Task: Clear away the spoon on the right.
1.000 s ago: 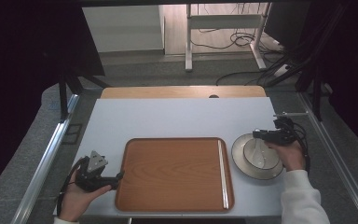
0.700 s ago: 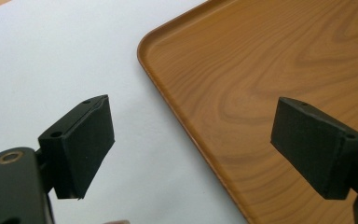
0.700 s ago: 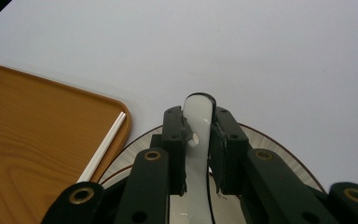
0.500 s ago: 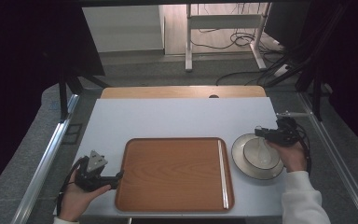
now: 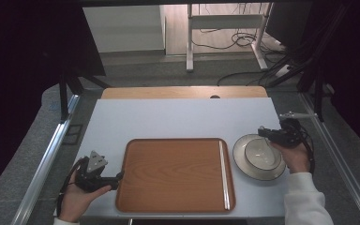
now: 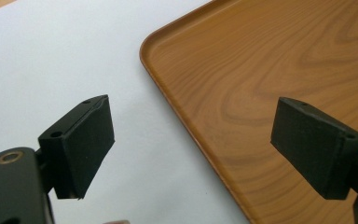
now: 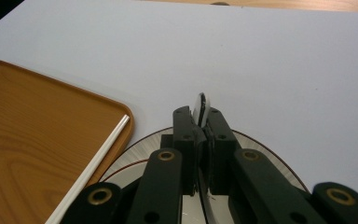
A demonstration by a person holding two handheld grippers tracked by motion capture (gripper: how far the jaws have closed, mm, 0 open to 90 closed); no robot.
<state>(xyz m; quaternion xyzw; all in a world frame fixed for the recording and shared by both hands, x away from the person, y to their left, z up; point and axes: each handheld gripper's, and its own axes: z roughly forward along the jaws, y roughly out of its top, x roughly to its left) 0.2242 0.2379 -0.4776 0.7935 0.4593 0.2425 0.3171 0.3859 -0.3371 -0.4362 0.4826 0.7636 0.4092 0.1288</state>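
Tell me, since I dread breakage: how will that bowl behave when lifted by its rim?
The bowl looks glazed ceramic, so probably stiff, slippery and chippable. The right gripper, just closing, pinches one rim edge, so it may tilt. It sits loose on a plate.

Left gripper point(image 5: 117, 177), lower left of the high view: black body, grey three-cornered plate on top, black cable, flat rectangular black pads point(image 6: 81, 142). Right gripper point(image 5: 262, 132), right of frame: black linkage arms with brass-ringed pivot screws, black cable; white sleeve point(image 5: 306, 199) at the lower right.
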